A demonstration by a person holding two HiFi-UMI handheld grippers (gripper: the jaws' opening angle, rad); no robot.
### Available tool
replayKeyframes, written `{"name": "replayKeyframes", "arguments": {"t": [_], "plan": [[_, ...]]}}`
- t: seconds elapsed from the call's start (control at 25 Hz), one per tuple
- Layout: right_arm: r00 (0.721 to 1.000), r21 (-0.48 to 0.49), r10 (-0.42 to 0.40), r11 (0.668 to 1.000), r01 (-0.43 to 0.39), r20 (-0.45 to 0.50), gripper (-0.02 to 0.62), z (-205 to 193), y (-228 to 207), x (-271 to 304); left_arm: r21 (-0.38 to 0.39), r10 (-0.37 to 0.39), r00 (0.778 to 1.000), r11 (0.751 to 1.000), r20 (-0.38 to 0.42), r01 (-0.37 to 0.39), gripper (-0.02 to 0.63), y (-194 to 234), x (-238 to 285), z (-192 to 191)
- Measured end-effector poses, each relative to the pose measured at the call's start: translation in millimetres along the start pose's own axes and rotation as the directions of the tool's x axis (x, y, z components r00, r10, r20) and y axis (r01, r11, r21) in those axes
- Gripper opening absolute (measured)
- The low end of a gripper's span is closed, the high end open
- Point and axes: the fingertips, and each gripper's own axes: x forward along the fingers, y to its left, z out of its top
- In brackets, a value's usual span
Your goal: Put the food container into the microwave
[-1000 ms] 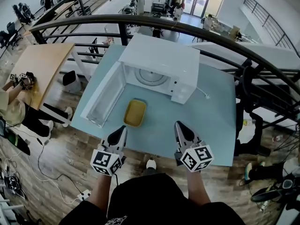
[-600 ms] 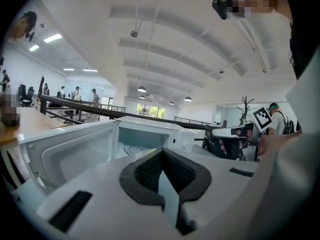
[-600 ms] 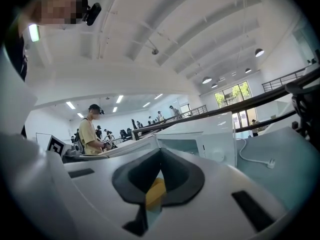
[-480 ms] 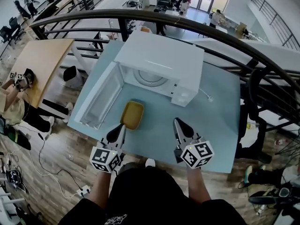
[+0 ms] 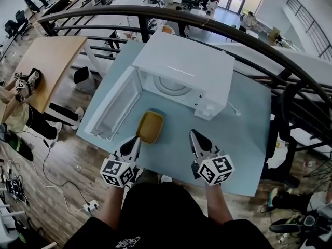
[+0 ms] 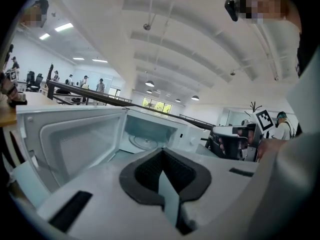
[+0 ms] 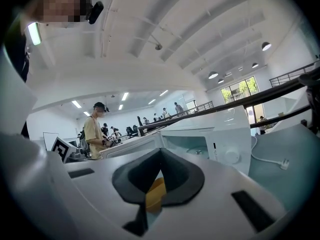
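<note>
A yellow food container lies on the pale blue table, just in front of the white microwave. The microwave door hangs wide open to the left, and the turntable shows inside the cavity. My left gripper is shut and empty, its tip close to the container's near left corner. My right gripper is also shut and empty, off to the container's right. In the right gripper view the container shows as a yellow sliver past the jaws.
A white cable with a plug lies on the table to the right of the microwave. A dark curved railing runs behind the table. At left stands a wooden table with a seated person beside it. The blue table's near edge is just ahead of my hands.
Both grippers have edged forward and lower towards the table; the left tip now sits nearer the container's corner. The container and the microwave have not moved.
</note>
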Motion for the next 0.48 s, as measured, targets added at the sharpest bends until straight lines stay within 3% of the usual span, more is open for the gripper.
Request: {"name": "replayKeyframes", "arguments": {"t": [0.48], "plan": [[0.996, -0.016, -0.002, 1.000, 0.001, -0.084, 0.006, -36.9, -0.4, 38.8, -0.146, 0.025, 0.995, 0.988, -0.100, -0.039, 0.008, 45.7, 23.2, -46.5]]}}
